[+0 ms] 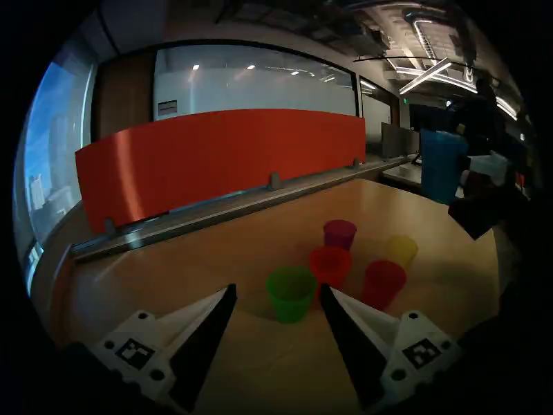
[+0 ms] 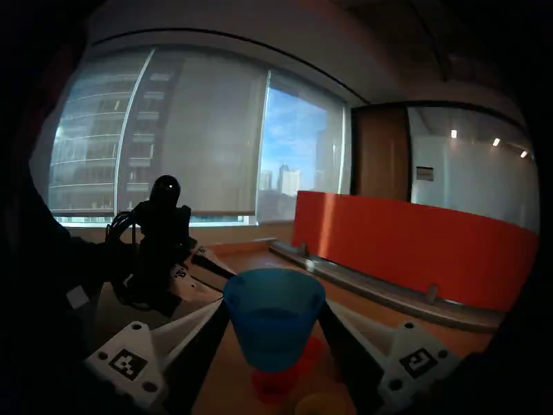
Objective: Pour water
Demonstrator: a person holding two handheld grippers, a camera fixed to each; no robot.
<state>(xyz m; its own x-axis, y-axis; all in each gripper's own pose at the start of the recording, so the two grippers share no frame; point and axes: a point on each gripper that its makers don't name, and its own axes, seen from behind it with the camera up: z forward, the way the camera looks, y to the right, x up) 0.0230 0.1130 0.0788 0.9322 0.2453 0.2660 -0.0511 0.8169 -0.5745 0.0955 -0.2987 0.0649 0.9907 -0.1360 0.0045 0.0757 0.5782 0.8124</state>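
Two grippers, six cups.

Item one, right gripper [image 2: 274, 306]: white wedge fingers with black inner faces, clamped on either side of the blue cup [image 2: 274, 332]. The cup is a translucent, tapered plastic tumbler, held upright in the air, with a water line showing inside.

Item two, left gripper [image 1: 277, 289]: same build, jaws wide, holding nothing. The green cup [image 1: 291, 296] stands just beyond the gap; no contact is evident.

Item three, on the bench [image 1: 207, 256], pale wood, smooth with a soft sheen: orange-red cup [image 1: 330, 266], red cup [image 1: 382, 282], yellow cup [image 1: 401, 250], purple cup [image 1: 339, 234]. All are translucent, tapered and clustered close. Contents too dim to tell.

Item four, far edge: glossy orange-red partition [image 1: 221, 162] on a grey metal rail.

Status, judged: the water is in hand above the cluster. No tilt has begun and no pour is made; the receiving cup is not yet evident.
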